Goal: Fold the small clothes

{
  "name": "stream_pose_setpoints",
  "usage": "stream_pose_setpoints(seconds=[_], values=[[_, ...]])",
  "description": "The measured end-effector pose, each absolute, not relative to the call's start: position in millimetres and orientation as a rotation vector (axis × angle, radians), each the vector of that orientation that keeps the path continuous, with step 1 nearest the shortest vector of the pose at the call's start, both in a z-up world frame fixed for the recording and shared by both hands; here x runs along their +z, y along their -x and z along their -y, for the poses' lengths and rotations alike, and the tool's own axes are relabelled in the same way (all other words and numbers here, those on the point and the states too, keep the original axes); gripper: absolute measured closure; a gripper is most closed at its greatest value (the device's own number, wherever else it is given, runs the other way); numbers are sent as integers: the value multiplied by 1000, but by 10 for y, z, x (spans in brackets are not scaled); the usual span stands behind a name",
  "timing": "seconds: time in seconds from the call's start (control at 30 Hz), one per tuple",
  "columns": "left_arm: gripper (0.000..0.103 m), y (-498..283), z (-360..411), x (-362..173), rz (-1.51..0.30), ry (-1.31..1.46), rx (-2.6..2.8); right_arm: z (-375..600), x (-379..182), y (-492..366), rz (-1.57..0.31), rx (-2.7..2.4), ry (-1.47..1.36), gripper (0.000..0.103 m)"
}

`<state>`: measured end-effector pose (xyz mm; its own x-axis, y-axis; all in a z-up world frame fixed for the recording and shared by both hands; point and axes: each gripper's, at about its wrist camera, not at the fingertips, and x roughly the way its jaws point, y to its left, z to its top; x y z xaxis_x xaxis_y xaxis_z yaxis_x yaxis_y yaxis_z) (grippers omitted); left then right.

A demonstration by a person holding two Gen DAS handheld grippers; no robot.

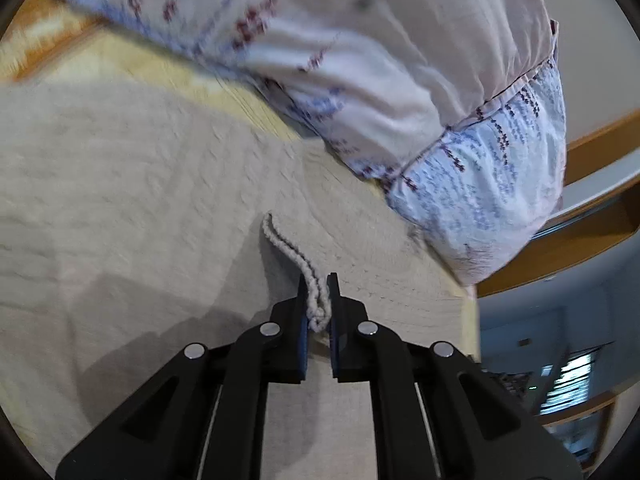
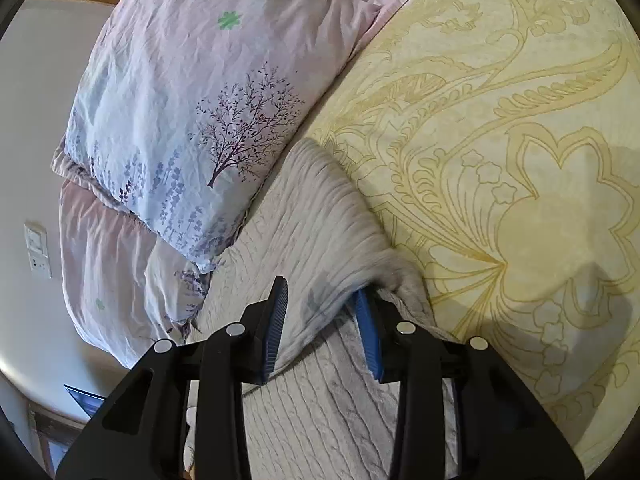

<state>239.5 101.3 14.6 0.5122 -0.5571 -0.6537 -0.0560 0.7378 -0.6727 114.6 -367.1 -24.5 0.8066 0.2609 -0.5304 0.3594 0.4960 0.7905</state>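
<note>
Garment (image 2: pixel 320 240) bunched between right tool (image 2: pixel 322 304) tips — drawstring (image 1: pixel 298 258) in left tool (image 1: pixel 319 290).

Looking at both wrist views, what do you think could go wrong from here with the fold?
1. The left gripper appears to pinch only the drawstring cord, not the fabric; lifting may just drag the cord out.
2. The right gripper is open around a bunched fold of the grey garment; closing could catch several layers and crease the fold.
3. The garment's far edge lies against the pillow, which a pull may drag along.
</note>
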Motion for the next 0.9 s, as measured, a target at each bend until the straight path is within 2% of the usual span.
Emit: stream_pose_setpoints(seconds=[0.07, 0.13, 0.4, 0.47, 0.53, 0.57, 0.6, 0.63, 0.7, 0.77, 0.8, 0.9], values=[[95, -2388, -1054, 100, -1025, 688, -324, 3651, -255, -1154, -660, -72, -1058, 67], [95, -2386, -1054, 42, -1048, 678, -316, 3632, -264, -1167, -659, -90, -1026, 95], [94, -2419, -999, -15, -1052, 619, -287, 3542, -277, -1123, -677, -181, -932, 95], [91, -2378, -1007, 16, -1056, 601, -277, 3465, -200, -1087, -687, -208, -862, 91], [85, -2294, -1075, 88, -1042, 585, -263, 3406, -120, -1029, -687, -230, -816, 76], [73, -2248, -1119, 124, -1031, 579, -261, 3374, -69, -993, -678, -234, -791, 70], [64, -2143, -1241, 200, -1002, 583, -260, 3355, -29, -957, -665, -239, -768, 60], [61, -2098, -1312, 243, -987, 589, -257, 3323, 18, -927, -650, -244, -743, 54], [50, -1913, -1621, 369, -936, 622, -240, 3244, 120, -880, -617, -247, -685, 53], [46, -1709, -2033, 458, -888, 666, -183, 3174, 184, -868, -600, -232, -650, 50], [45, -1646, -2184, 477, -874, 683, -160, 3132, 208, -874, -598, -215, -637, 43], [45, -1376, -2751, 504, -815, 748, -45, 3012, 239, -906, -594, -165, -608, 41]])
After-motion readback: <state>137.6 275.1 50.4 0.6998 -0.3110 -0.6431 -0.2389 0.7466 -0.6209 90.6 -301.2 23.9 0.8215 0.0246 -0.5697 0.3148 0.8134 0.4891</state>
